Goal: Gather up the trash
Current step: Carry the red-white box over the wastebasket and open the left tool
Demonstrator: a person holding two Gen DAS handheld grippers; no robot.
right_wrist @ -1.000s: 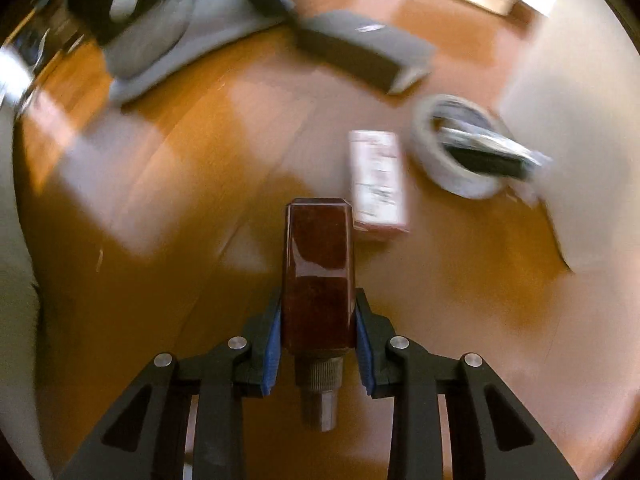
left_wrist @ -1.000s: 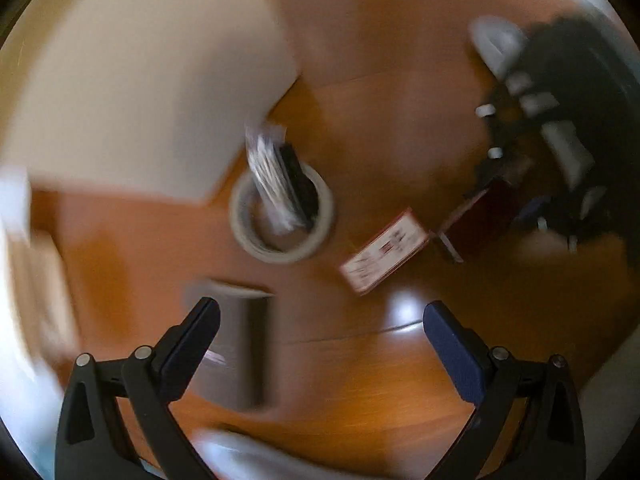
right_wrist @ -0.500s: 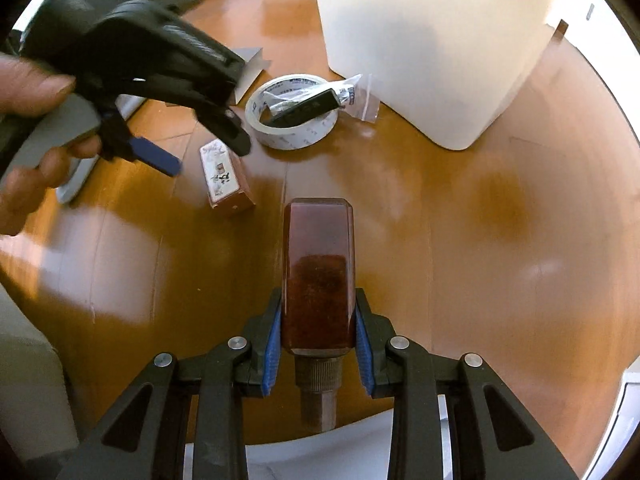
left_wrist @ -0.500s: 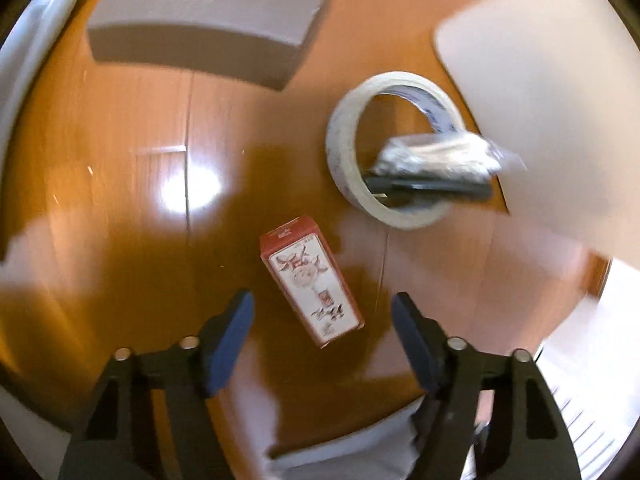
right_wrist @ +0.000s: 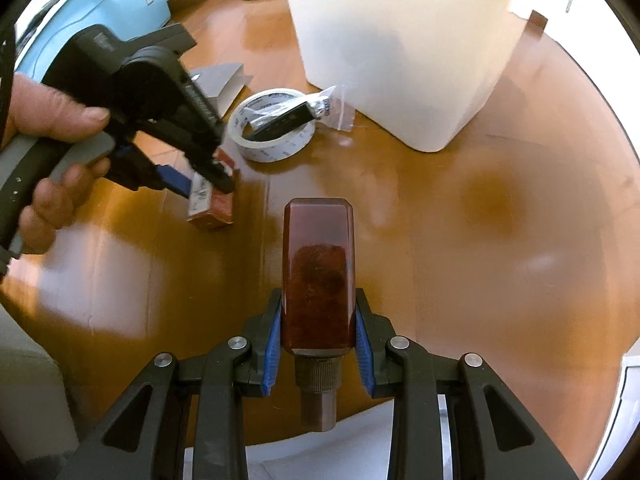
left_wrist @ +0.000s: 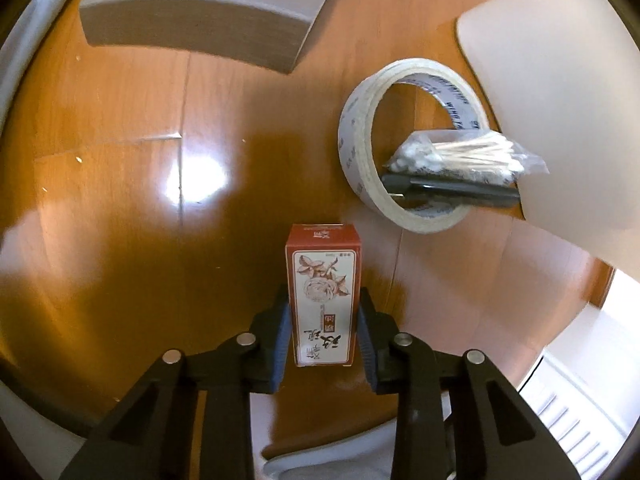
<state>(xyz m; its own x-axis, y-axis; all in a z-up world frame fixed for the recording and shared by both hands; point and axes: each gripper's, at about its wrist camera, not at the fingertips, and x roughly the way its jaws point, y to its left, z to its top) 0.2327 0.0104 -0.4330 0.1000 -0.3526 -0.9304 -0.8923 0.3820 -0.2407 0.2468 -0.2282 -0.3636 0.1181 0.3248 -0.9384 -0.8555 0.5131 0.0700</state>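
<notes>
Red carton point(left_wrist: 321, 296) between left tongs point(left_wrist: 322, 344), clamped.

Glossy wood floor point(left_wrist: 120, 128) w/ glare, white bin point(right_wrist: 400, 40) nearby.

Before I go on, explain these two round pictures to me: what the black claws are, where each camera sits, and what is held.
No robot here: a person holds a clamp tool in each hand, and a wide-angle camera on each looks along its two fingers. In the left camera's picture, the left hand-held gripper is closed on a small red box that seems to lie on the wooden floor. Ahead lie a roll of tape, a bag of cotton swabs, a dark pen-like thing and a grey box, beside a white bin. In the right camera's picture, the right hand-held gripper clamps a brown bottle, cap towards the camera. The person's hand is at the left.
</notes>
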